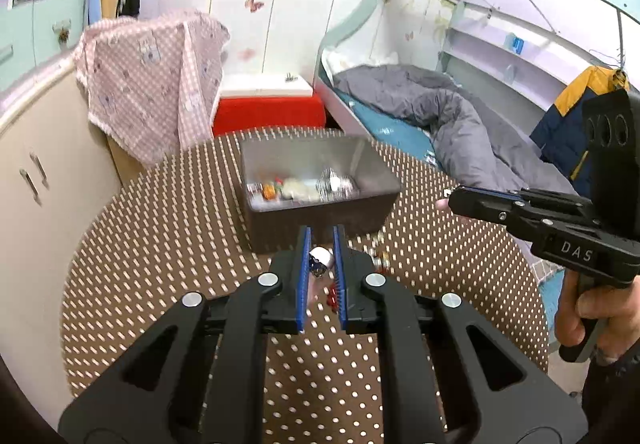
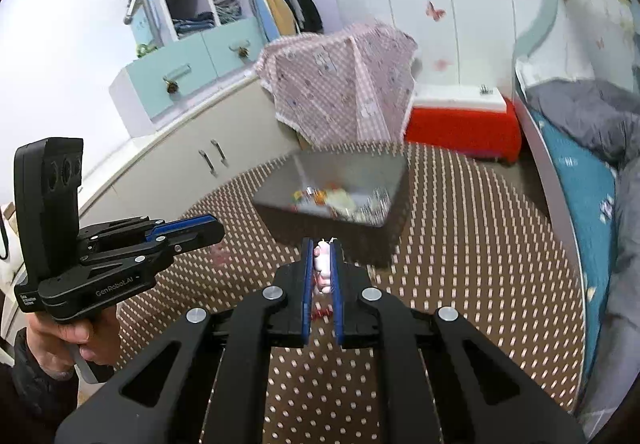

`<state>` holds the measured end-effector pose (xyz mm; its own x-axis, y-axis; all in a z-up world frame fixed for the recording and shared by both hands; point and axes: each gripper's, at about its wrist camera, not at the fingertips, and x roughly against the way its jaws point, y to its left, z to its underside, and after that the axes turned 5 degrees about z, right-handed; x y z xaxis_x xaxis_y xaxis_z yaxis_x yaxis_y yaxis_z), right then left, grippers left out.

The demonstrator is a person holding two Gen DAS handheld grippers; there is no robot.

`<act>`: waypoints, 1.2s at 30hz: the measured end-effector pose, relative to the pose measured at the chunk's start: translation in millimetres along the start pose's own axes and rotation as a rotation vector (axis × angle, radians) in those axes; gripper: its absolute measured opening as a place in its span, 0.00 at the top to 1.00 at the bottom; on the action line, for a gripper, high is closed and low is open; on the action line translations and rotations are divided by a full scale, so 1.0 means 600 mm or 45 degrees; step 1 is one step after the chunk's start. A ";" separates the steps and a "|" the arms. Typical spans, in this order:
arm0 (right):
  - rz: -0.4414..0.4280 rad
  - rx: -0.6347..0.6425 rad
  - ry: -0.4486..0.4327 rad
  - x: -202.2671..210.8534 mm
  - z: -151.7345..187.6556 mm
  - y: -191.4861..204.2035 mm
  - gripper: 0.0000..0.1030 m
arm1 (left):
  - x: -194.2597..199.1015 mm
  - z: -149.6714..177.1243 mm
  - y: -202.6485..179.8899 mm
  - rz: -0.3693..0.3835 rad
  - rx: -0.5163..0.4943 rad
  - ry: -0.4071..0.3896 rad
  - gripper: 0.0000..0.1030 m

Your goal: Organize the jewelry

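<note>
Jewelry is in both of your grippers: the left gripper (image 1: 322, 244) is clenched on a small white-and-blue bead piece (image 1: 320, 259) with red beads hanging under it, and the right gripper (image 2: 323, 250) is clenched on a pale pink charm (image 2: 322, 264) with a red string below, both held just before the dark box (image 1: 360, 204) on the dotted tablecloth (image 1: 160, 264). Each piece is held only by a small part, so I think it can slip or the hanging end can catch on the near wall of the box if you move fast. Inside the box you already have a mixed heap of small pieces (image 1: 304, 184), orange, white and silver.
</note>
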<state>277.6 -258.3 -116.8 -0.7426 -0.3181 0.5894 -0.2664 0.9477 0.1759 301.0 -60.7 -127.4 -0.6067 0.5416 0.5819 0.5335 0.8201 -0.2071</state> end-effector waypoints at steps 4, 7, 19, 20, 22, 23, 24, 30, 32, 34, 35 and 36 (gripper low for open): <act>-0.005 0.065 -0.073 0.020 -0.049 0.017 0.94 | 0.018 -0.046 0.006 -0.040 -0.037 -0.052 0.89; -0.001 0.100 -0.121 0.030 -0.088 0.025 0.94 | 0.027 -0.078 0.011 -0.068 -0.060 -0.086 0.89; -0.016 0.066 -0.067 -0.026 -0.164 -0.001 0.94 | -0.029 -0.180 0.030 -0.065 -0.045 -0.058 0.89; -0.017 0.062 -0.055 -0.034 -0.165 -0.002 0.94 | -0.034 -0.184 0.031 -0.069 -0.044 -0.052 0.89; -0.021 0.045 -0.037 -0.048 -0.168 -0.005 0.93 | -0.043 -0.186 0.030 -0.078 -0.043 -0.039 0.88; -0.019 0.036 -0.020 -0.057 -0.168 -0.008 0.92 | -0.051 -0.188 0.031 -0.081 -0.046 -0.023 0.88; -0.009 0.028 -0.010 -0.062 -0.171 -0.011 0.92 | -0.056 -0.190 0.032 -0.093 -0.052 -0.009 0.87; 0.119 -0.113 -0.072 -0.055 -0.163 -0.044 0.11 | -0.035 -0.187 0.047 -0.203 0.004 -0.093 0.07; 0.148 -0.147 -0.105 -0.040 -0.160 -0.052 0.07 | -0.026 -0.185 0.054 -0.262 0.013 -0.105 0.07; 0.167 -0.157 -0.121 -0.028 -0.156 -0.054 0.07 | -0.016 -0.182 0.058 -0.280 0.021 -0.116 0.07; 0.174 -0.163 -0.132 -0.021 -0.155 -0.056 0.07 | -0.009 -0.180 0.061 -0.286 0.027 -0.123 0.07; 0.183 -0.170 -0.140 -0.015 -0.153 -0.058 0.07 | -0.002 -0.178 0.062 -0.291 0.029 -0.138 0.07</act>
<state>349.9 -285.8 -55.7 -0.8316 -0.1736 0.5275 -0.0746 0.9762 0.2036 384.2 -50.7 -51.6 -0.7705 0.3571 0.5280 0.3622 0.9269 -0.0983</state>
